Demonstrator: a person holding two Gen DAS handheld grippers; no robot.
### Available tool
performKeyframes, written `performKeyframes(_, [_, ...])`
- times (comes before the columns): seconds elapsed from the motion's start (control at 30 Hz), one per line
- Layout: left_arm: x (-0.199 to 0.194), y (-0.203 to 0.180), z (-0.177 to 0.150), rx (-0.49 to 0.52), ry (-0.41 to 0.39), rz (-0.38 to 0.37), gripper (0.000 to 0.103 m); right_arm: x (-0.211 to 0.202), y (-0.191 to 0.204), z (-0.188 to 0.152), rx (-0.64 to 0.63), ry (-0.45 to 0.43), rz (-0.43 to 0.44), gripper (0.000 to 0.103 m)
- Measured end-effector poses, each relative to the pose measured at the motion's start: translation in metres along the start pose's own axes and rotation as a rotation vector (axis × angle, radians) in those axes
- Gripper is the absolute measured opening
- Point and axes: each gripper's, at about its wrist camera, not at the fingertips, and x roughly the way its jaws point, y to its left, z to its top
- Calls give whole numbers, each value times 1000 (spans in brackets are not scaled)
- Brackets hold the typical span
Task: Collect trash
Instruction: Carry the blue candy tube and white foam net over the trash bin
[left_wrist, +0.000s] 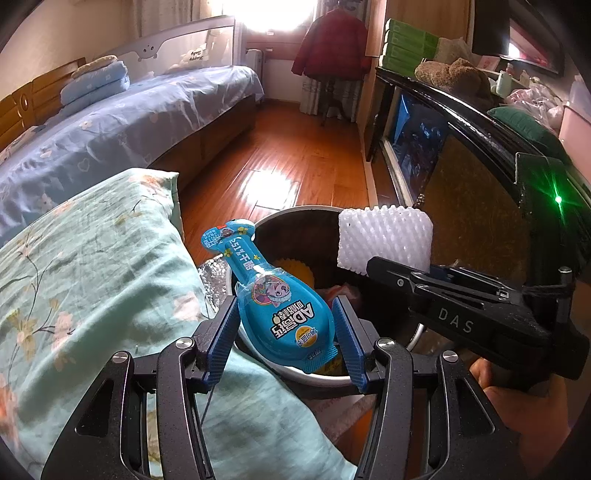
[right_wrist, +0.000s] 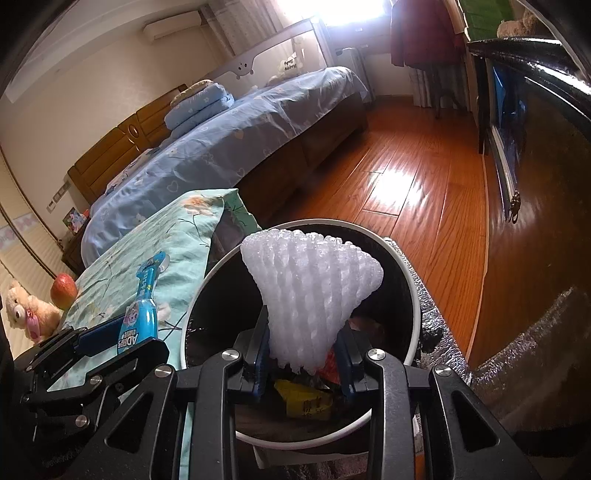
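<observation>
My left gripper is shut on a blue bottle-shaped snack wrapper, held over the near rim of the round trash bin. The wrapper and the left gripper also show in the right wrist view, beside the bin. My right gripper is shut on a white foam fruit net, which fans out above the bin. From the left wrist view the net and the right gripper hang over the bin's right side. Yellow and red wrappers lie inside the bin.
A teal floral pillow borders the bin on the left. An apple and a plush toy rest on it farther left. A blue bed, the wooden floor and a dark cabinet surround the spot.
</observation>
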Motion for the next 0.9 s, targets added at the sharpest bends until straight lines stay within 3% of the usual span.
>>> performKeyframes(0.77, [4, -3, 2, 6, 21, -16, 52, 1, -4, 5, 22, 3, 4, 35])
performKeyframes(0.9, [1, -2, 2, 0, 21, -20, 54, 0, -7, 7, 35, -1, 6, 46])
